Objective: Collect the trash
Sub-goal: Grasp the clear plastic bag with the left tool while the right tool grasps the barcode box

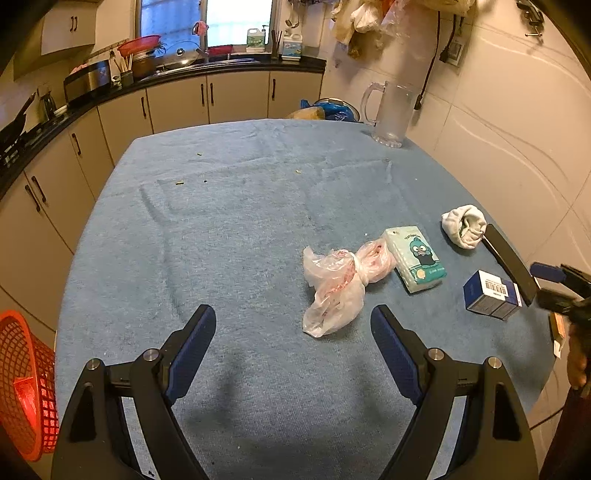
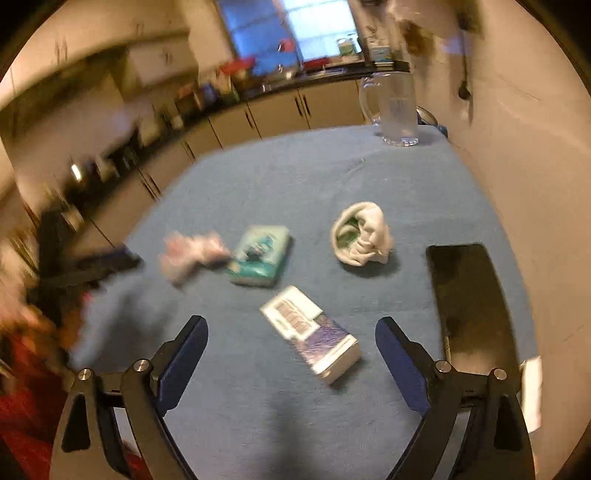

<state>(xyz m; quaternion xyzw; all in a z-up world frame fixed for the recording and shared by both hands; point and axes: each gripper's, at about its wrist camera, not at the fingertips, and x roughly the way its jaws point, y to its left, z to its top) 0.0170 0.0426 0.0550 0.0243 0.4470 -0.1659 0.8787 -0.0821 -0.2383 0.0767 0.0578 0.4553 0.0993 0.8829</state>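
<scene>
Both my grippers, left gripper point(image 1: 293, 328) and right gripper point(image 2: 291, 339), gape wide, holding nothing. Plastic bag point(image 1: 338, 286) lies near table's point(image 1: 221, 221) right edge. Next: left closes on bag, then the red basket point(image 1: 26, 384).

Crumpled plastic bag point(image 1: 338, 288) (knotted) on tablecloth point(image 1: 229, 229).

tablecloth point(image 1: 229, 229): matt blue terry cloth | bag point(image 1: 336, 284): thin crinkled translucent plastic | mug point(image 1: 391, 110): clear glass | basket point(image 1: 26, 384): glossy red plastic | phone point(image 2: 472, 299): glossy black

Dim warm light, bright window point(image 1: 207, 22), right view motion-blurred
</scene>
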